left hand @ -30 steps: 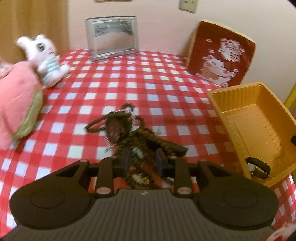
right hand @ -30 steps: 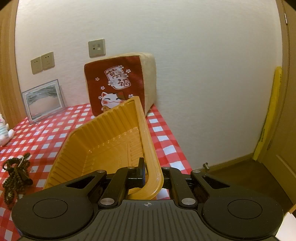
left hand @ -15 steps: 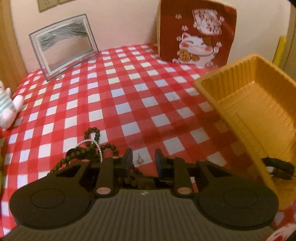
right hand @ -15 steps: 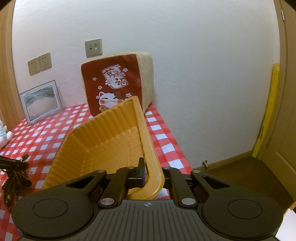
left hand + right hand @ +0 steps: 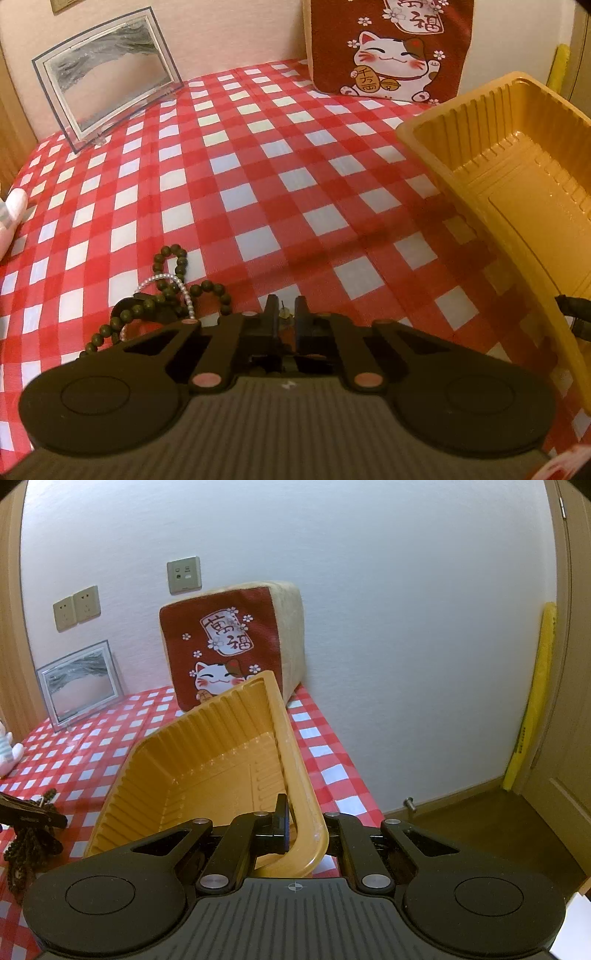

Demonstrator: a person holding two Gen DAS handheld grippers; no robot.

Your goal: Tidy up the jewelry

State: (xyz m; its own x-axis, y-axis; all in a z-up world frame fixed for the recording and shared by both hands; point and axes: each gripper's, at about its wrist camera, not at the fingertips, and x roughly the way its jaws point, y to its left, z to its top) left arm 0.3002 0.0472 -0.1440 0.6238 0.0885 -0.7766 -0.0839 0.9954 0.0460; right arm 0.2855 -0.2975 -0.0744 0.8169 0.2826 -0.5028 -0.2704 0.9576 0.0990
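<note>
The left gripper [image 5: 285, 314] hangs low over the red-and-white checked tablecloth [image 5: 258, 177], toward the table's near edge. Its jaws stand narrow, nearly together, with a small pin-like earring [image 5: 283, 313] in the slim gap between them; whether the pads actually pinch it cannot be told. Just to the left of the fingers, a string of dark wooden beads [image 5: 166, 295] lies in loops on the cloth, tangled with a thin strand of small white pearls [image 5: 177, 286]. Part of that pile is hidden under the gripper body.

The right gripper [image 5: 304, 825] is clamped on the rim of a yellow plastic tray [image 5: 207, 775], one finger inside the wall and the other outside it. The tray is tilted, its gripped side raised off the cloth, near the right edge of the table. In the left wrist view the tray [image 5: 517, 177] stands to the right of the beads and well apart from them, and a dark item, perhaps a watch [image 5: 576, 314], shows at its lower end, mostly cut off.

At the far edge, against the wall, a cushion with a lucky-cat print [image 5: 236, 650] stands beside a clear picture frame [image 5: 107, 96]. A white plush toy [image 5: 9, 749] sits at the left edge.
</note>
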